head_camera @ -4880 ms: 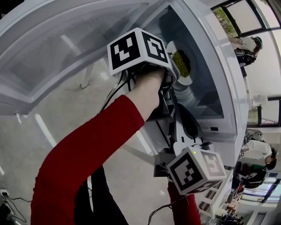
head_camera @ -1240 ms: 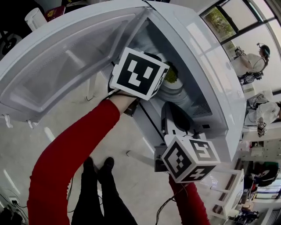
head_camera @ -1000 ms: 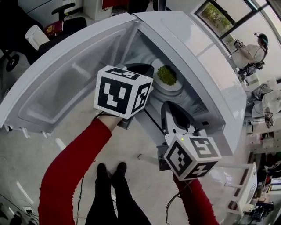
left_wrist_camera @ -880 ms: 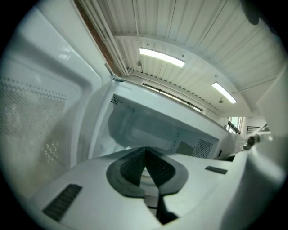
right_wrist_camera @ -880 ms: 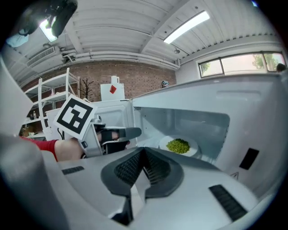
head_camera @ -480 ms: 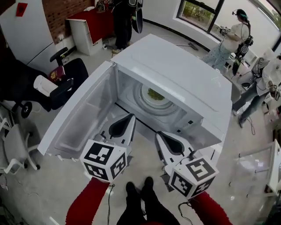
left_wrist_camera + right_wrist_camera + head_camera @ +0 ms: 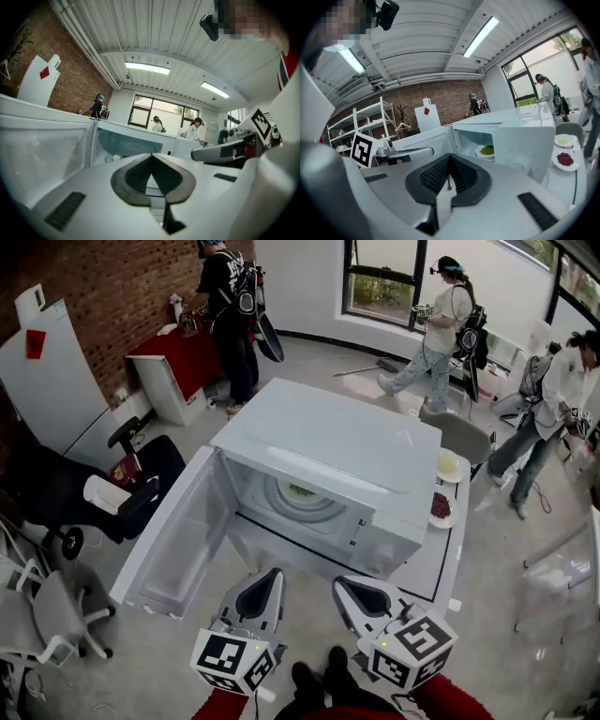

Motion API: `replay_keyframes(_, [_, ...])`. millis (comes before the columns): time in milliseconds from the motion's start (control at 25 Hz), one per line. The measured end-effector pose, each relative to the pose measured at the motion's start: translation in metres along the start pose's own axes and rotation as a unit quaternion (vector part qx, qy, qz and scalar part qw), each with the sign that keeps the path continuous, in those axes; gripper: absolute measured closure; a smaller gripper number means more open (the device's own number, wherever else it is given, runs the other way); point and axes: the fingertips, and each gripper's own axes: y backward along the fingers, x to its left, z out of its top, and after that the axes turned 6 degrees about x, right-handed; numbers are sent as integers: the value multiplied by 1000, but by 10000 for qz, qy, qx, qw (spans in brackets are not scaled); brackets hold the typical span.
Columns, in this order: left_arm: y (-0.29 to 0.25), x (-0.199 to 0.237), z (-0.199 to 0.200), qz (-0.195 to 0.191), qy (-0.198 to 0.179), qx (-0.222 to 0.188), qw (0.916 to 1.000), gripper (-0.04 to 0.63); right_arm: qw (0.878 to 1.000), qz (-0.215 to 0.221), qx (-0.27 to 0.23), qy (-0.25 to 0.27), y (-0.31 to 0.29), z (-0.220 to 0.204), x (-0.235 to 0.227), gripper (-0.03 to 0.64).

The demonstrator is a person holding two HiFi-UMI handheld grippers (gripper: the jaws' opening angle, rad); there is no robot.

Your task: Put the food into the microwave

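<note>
Fingers (image 7: pixel 132 176) closed, empty: left gripper (image 7: pixel 151 156), right gripper (image 7: pixel 449 158).

Microwave (image 7: pixel 328 442): white all over, door included
Food (image 7: pixel 486 150): green, on a white plate (image 7: pixel 480 153)
Left claw (image 7: pixel 273 574): pale grey shell, black ribbed pads
Right claw (image 7: pixel 340 583): the same pale grey and black
Marker cubes (image 7: pixel 232 662): black squares on white
Sleeves (image 7: pixel 448 697): red
Wall (image 7: pixel 103 287): red-brown brick pattern
Cabinet (image 7: pixel 187 352): red
Surface (image 7: pixel 441 559): white, thin black border line
Side dish (image 7: pixel 440 506): dark red, with a white rim
Floor (image 7: pixel 525 559): pale grey
Office chair (image 7: pixel 56 488): black
</note>
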Motion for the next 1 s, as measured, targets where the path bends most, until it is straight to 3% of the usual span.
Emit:
replay_keyframes(200, [17, -9, -7, 107, -95, -28, 9999, 586, 9997, 36, -239, -62, 19, -4, -3, 603])
replay_keyframes(400, [35, -22, -7, 46, 140, -205, 9997, 586, 9991, 102, -398, -62, 42, -1, -6, 603])
replay_keyframes(1000, [58, -75, 3, 34, -5, -473, 9989, 586, 9948, 145, -988, -176, 89, -21, -20, 603])
